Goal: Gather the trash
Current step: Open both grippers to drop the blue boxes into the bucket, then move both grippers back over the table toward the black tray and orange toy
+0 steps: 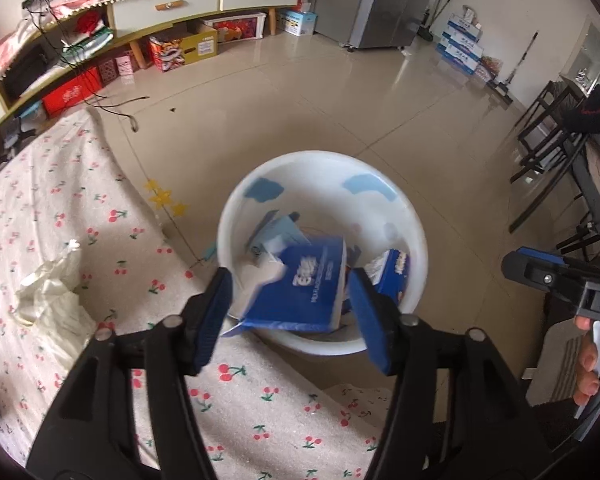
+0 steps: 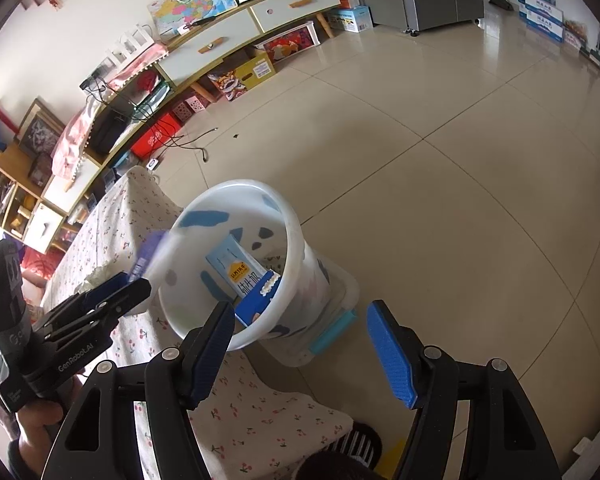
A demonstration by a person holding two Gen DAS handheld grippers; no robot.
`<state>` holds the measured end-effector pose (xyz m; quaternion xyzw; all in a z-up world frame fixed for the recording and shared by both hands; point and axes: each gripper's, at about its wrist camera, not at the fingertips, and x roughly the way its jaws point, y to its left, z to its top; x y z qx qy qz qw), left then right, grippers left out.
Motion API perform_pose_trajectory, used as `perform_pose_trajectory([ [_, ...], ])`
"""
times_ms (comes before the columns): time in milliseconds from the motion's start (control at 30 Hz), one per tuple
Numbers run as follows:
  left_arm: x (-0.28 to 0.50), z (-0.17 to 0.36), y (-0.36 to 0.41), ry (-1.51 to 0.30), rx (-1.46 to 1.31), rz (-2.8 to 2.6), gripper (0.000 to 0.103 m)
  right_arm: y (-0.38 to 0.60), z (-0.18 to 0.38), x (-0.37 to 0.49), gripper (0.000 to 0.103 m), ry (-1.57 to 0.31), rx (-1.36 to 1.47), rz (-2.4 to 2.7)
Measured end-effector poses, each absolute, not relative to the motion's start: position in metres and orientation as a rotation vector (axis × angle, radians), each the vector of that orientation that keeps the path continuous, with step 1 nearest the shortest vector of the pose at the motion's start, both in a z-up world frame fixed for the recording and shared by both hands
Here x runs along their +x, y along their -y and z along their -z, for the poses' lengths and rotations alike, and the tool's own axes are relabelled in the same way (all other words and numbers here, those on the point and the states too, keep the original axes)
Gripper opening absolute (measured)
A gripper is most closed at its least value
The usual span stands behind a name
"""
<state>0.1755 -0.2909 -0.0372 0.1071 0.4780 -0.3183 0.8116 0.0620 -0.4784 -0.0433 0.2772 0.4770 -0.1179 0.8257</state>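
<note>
The left gripper (image 1: 290,316) is held above the edge of the table, tilted down toward the white bucket (image 1: 414,236) that stands on the tiled floor (image 1: 340,100) just beside the table. Its jaws stand apart, and a blue tissue pack (image 1: 300,284) appears blurred between and beyond them, over the bucket mouth; whether either pad touches the pack cannot be told. From the right wrist view the same pack is a blurred streak (image 2: 150,254) at the bucket's near rim, just ahead of the left gripper's tips. The right gripper (image 2: 300,352) is angled down at the bucket from the other side, jaws wide apart and holding nothing. Inside the bucket lie a blue milk carton (image 2: 240,276) leaning against the wall and other blue-and-white packaging (image 1: 392,276). The table carries a cherry-print cloth (image 1: 60,216), on which a crumpled white plastic bag (image 1: 52,292) rests well left of the bucket. The person's fingers (image 1: 586,360) wrap the right gripper's handle at the frame edge.
</note>
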Motion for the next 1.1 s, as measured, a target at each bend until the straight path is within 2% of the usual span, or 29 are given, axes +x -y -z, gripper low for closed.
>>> perform_pose_trajectory([
  [67,0.17,0.033,0.289,-0.997,0.245,0.659,0.075,0.478,0.043,0.061,0.07,-1.013,0.589,0.25],
  [500,0.159,0.008,0.216,-0.991,0.221,0.541,0.086,0.448,0.032,0.063,0.072,-1.0,0.539,0.209],
  [1100,0.138,0.007,0.07,-1.056,0.158,0.333,0.088,0.367,0.026,0.076,0.079,-1.046,0.409,0.094],
])
